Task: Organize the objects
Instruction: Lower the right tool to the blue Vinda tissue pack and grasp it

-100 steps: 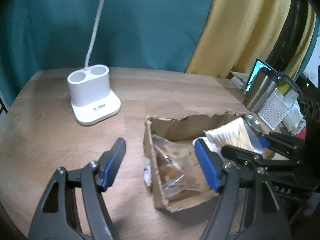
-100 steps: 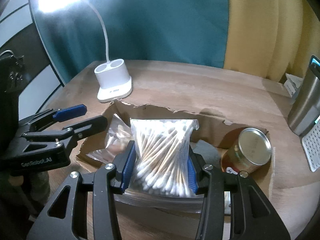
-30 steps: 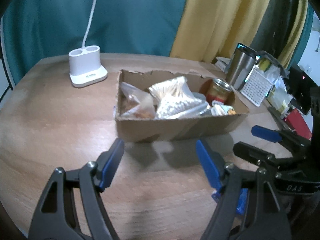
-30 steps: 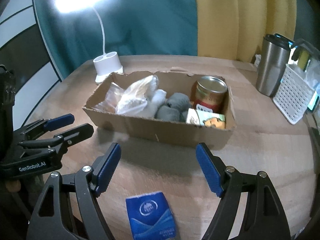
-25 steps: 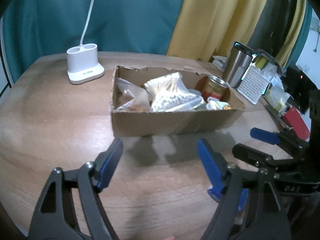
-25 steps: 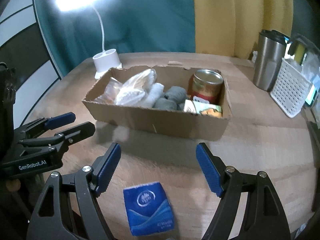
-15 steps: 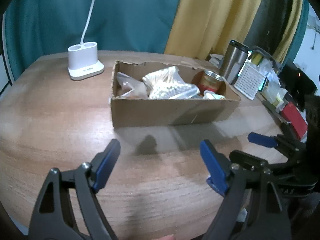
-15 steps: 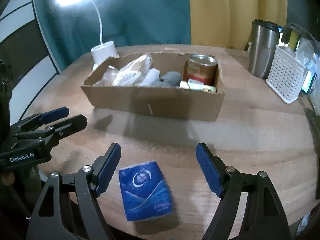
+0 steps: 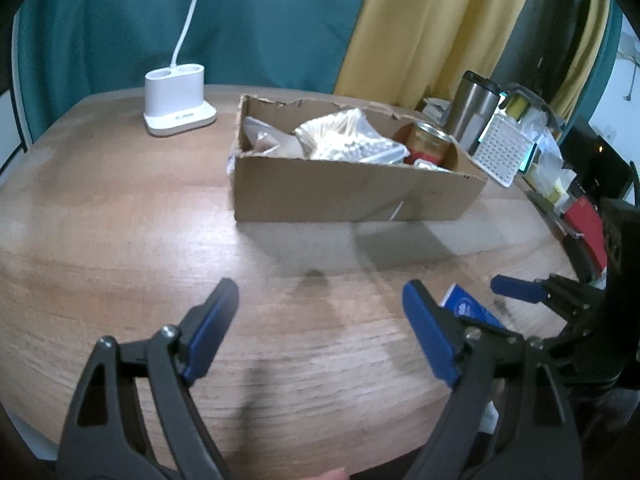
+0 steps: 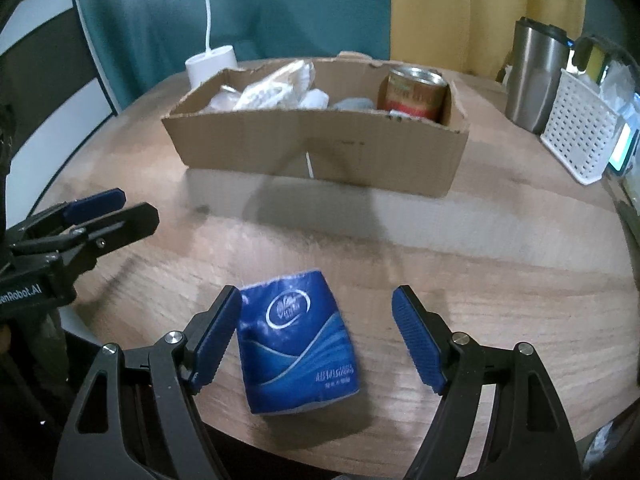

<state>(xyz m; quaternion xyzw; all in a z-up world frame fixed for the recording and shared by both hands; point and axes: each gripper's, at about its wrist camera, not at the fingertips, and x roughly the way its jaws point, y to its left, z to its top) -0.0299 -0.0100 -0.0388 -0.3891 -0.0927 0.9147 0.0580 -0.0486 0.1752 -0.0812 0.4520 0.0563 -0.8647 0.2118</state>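
Two grippers: both are seen above the near part of a round wooden counter [image 10: 460, 240], each with its blue pads spread apart.
Right gripper [image 10: 316, 336]: its jaws are held apart astride the blue tissue pack; the left pad is seen just beside the pack's edge, though contact cannot be told, and the right pad is well clear of it.
Left gripper [image 9: 320, 328]: its jaws have just been opening; nothing is seen between them but bare wood.
Tissue pack [image 10: 296, 340]: a blue packet with a white oval logo is laid flat on the counter near its front edge, well apart from the box; in the left wrist view only a corner of it [image 9: 466, 308] is seen past the left gripper's right finger.
Cardboard box [image 10: 320, 152]: an open, torn-edged box is set at mid-counter.
Box contents: a bag of cotton swabs [image 9: 348, 136], a tin can [image 10: 416, 94] upright at the right end, and other wrapped items that cannot be made out.
Lamp base [image 9: 176, 100]: a white base with a thin white stem is placed behind the box's left end.
Steel tumbler [image 10: 534, 76]: stood upright to the right of the box, beside a white perforated basket [image 10: 580, 132].
Backdrop: teal and yellow curtains are hung behind the counter.
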